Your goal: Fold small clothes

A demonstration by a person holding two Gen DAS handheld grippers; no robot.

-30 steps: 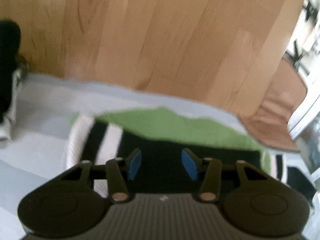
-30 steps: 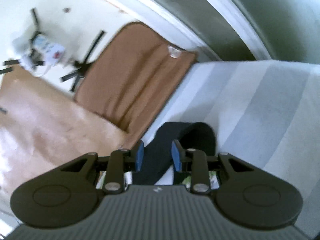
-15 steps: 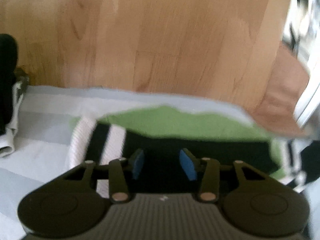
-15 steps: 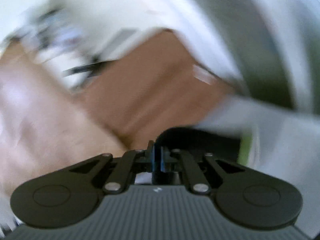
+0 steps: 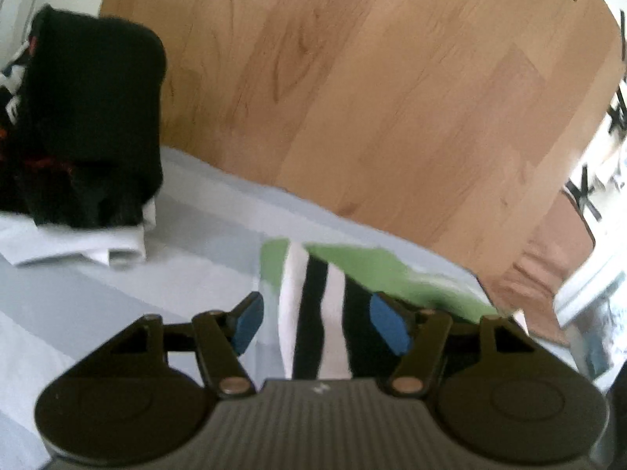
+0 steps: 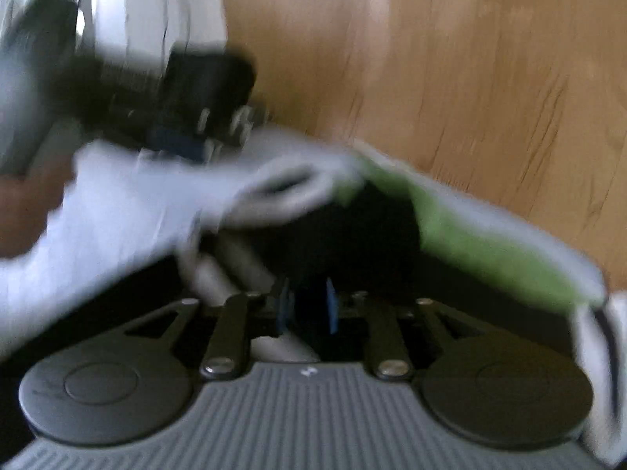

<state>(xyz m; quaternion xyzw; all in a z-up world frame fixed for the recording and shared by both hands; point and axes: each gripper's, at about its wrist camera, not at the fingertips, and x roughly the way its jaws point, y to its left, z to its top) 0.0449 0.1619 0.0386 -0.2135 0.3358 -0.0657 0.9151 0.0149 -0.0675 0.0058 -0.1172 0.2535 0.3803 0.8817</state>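
Note:
A small garment (image 5: 313, 313) in green and black, with white and black stripes at one end, lies on the pale grey striped sheet (image 5: 117, 293). My left gripper (image 5: 317, 325) hovers over the striped end. Its jaws are opening, and the cloth lies between the blue pads (image 5: 247, 325) untouched. The right wrist view is blurred. There the garment (image 6: 470, 227) shows a green edge over black cloth. My right gripper (image 6: 307, 307) has its jaws opening by a narrow gap, with black cloth between them. The left gripper (image 6: 184, 141) is a dark blur at the upper left.
A pile of folded black and white clothes (image 5: 90, 125) sits on the sheet to the left. Past the sheet's edge is wooden floor (image 5: 392, 98), with a brown mat (image 5: 548, 270) at the right. White furniture legs (image 5: 588, 286) stand at the far right.
The left gripper slid left to the garment's striped end and its jaws widened. The right gripper swung round from the mat side, rolled, shut on black cloth, then parted a little.

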